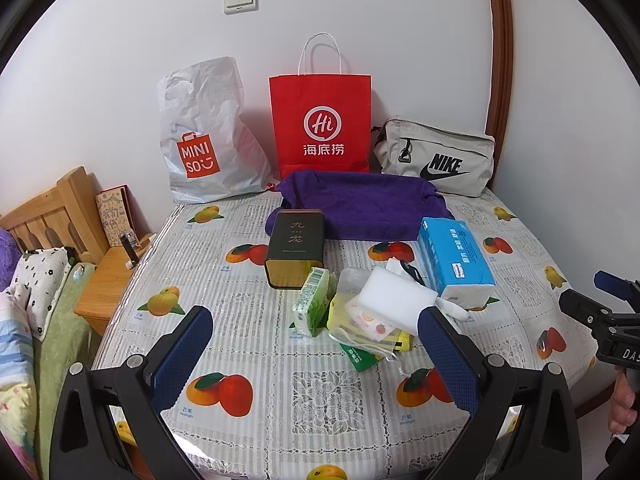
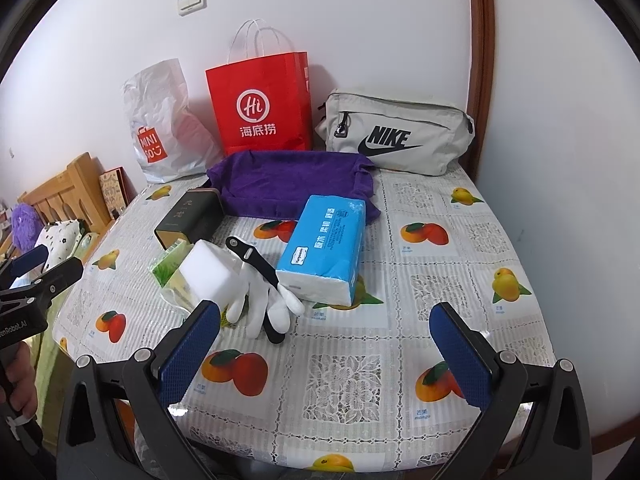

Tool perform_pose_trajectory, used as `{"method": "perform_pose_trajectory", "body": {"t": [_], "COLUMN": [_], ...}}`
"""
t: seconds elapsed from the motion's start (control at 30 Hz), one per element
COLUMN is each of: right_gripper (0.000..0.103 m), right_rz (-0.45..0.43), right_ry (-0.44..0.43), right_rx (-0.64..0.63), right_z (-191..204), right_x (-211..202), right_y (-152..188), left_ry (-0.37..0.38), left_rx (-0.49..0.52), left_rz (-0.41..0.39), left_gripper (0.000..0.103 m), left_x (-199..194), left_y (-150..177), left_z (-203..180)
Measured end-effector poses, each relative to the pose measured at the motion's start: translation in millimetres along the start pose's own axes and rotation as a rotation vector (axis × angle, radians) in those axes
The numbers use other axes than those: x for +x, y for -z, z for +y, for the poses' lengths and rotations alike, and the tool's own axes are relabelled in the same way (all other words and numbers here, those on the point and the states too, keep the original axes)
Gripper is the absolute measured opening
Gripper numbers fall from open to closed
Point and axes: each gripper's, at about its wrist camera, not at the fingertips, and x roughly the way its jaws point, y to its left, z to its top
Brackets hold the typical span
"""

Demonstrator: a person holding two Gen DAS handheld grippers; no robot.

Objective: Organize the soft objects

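Clearly nothing is sorted yet: from the left wrist, the left gripper point(image 1: 316, 346) hangs with fingers apart and empty, the white sponge point(image 1: 400, 294) and tissue pack point(image 1: 454, 258) heaped at twelve o'clock. From the right wrist, the right gripper point(image 2: 326, 344) likewise gapes empty; the white glove point(image 2: 262, 298) lies at eleven o'clock, the purple towel point(image 2: 288, 182) beyond.

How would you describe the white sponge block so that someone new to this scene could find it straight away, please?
Start at the red paper bag standing against the wall, then come forward over the purple towel to the small heap left of the blue tissue pack. The white sponge block sits on top of that heap, beside the white glove. It alone is a plain, unprinted, solid brick.
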Motion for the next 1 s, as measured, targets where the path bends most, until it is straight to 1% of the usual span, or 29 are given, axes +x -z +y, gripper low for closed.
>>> {"method": "perform_pose_trajectory", "body": {"t": [0.83,1.0], "right_gripper": [0.103,0.103], "right_rz": [-0.003,-0.003], "right_ry": [0.0,0.0], "right_rx": [0.006,0.006], "right_z": [-0.5,-0.8], "right_x": [-1.2,-0.5], "right_y": [-0.1,-0.8], "left_ry": [-0.001,0.016], "left_rx": [0.005,0.002], "left_rz": [-0.001,0.007], "left_gripper": [0.103,0.103], "left_x": [-0.8,0.2], "left_y": [0.0,-0.8], "left_z": [1.2,1.1]}}
